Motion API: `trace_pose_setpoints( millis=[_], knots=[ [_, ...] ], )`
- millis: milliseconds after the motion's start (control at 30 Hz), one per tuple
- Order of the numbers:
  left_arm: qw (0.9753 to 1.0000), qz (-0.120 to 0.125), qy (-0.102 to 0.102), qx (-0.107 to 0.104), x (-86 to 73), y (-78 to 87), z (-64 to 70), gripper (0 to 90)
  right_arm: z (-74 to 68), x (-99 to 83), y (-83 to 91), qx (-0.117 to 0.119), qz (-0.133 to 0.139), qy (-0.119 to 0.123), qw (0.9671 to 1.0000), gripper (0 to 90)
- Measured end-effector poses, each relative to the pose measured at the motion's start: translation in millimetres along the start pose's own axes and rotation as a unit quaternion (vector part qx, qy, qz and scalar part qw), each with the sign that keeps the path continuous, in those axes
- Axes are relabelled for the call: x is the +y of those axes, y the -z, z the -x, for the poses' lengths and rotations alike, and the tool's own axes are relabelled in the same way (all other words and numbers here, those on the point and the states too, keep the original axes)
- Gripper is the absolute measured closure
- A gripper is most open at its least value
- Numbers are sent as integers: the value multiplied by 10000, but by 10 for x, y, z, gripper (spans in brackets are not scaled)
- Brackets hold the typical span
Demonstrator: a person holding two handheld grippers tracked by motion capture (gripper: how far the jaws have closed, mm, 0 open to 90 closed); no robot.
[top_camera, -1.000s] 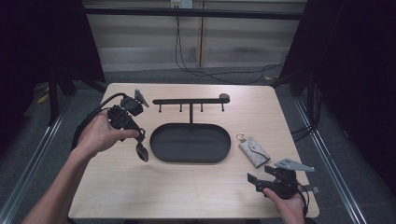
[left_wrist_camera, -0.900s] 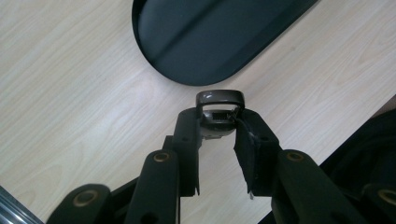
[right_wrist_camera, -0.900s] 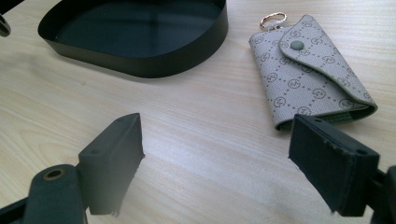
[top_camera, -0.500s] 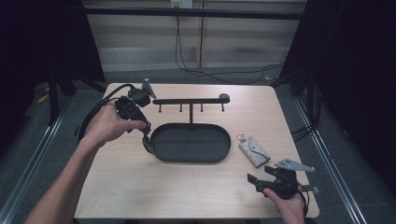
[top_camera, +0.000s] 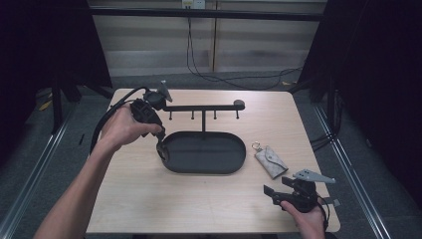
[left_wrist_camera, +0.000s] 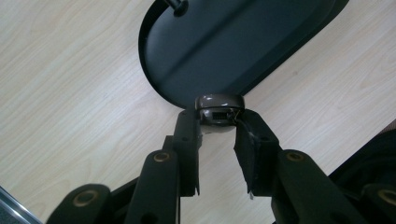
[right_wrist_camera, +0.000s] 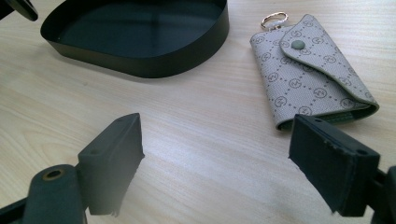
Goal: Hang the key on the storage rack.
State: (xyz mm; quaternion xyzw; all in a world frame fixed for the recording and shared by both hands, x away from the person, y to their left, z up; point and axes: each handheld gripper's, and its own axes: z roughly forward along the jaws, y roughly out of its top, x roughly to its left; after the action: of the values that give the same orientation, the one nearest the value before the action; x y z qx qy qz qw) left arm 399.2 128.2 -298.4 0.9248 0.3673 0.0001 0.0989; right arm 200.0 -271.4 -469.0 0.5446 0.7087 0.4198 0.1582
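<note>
My left gripper (top_camera: 161, 149) hangs at the left end of the black oval tray (top_camera: 239, 164), jaws pointing down. In the left gripper view it (left_wrist_camera: 218, 122) is shut on a small brown rounded object (left_wrist_camera: 218, 106) with a rectangular slot, held just over the tray's rim (left_wrist_camera: 154, 74). A grey patterned key pouch (top_camera: 271, 162) with a ring lies right of the tray. My right gripper (top_camera: 276, 185) rests near the table's front right, open. In its own view the right gripper (right_wrist_camera: 215, 154) has nothing between its jaws, and the pouch (right_wrist_camera: 313, 70) lies just beyond its right jaw.
A black rack (top_camera: 204, 107) with several hooks stands on a post behind the tray. The left gripper's cable (top_camera: 107, 122) loops over the table's left edge. Bare wood runs along the front between my two hands.
My left hand has carried its gripper up and to the right, from the table's left side to the tray's left end. The right gripper has stayed put.
</note>
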Motion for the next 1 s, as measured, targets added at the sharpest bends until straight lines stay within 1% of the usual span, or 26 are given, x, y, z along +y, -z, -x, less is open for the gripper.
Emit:
trace_pose_setpoints(
  millis=[67,133,167,233,267,300,333,400,433,467,500,533,600,633,667,733,800,833,867,900,1000],
  knots=[
    [10000,-20,31,-7,32,1,-8,706,1,0,-1,5,3,8,10000,173],
    [10000,25,73,14,61,11,-22,706,1,1,-3,6,3,1,10000,173],
    [9999,-1,103,-16,84,12,-35,707,1,1,-3,7,4,2,10000,173],
    [9999,-51,137,66,135,11,-49,707,0,1,-1,13,2,0,10000,173],
    [9999,-103,110,59,159,8,-58,706,0,1,-1,13,-1,2,10000,173],
    [9998,-63,154,63,179,1,-60,707,0,1,-1,13,4,4,10000,173],
    [9999,-66,146,43,196,-2,-68,707,-1,1,0,11,6,0,10000,173],
    [9998,-118,152,47,242,-14,-92,706,1,1,-1,19,3,9,10000,173],
    [9997,-140,188,33,261,-23,-106,707,0,1,-1,19,2,10,10000,173],
    [9995,-118,276,-17,278,-35,-126,707,-1,1,0,23,-1,11,10000,173],
    [9996,-119,271,-37,292,-45,-151,707,-2,1,1,30,1,16,10000,173],
    [9993,-173,317,-28,311,-69,-172,707,-2,0,1,32,3,16,10000,173],
    [9991,-126,399,-59,333,-97,-202,707,-2,0,2,35,0,16,10000,173],
    [9990,-176,397,-42,344,-112,-207,706,-1,0,2,38,6,17,10000,173],
    [9991,-161,400,-58,354,-127,-210,707,0,0,2,37,4,15,10000,173],
    [9988,-206,440,-47,374,-148,-216,706,-1,1,1,39,0,12,10000,173],
    [9987,-165,482,-54,389,-157,-226,706,-2,1,1,49,1,22,10000,173],
    [9987,-165,471,-48,394,-159,-227,707,-3,1,2,51,1,22,10000,173],
    [9984,-170,530,-100,395,-163,-222,706,-2,1,2,52,3,24,10000,173],
    [9986,-166,495,-104,399,-157,-231,707,-1,1,1,51,2,24,10000,173],
    [9986,-160,491,-113,429,-158,-224,706,-1,2,-3,50,-3,22,10000,173]
  ],
)
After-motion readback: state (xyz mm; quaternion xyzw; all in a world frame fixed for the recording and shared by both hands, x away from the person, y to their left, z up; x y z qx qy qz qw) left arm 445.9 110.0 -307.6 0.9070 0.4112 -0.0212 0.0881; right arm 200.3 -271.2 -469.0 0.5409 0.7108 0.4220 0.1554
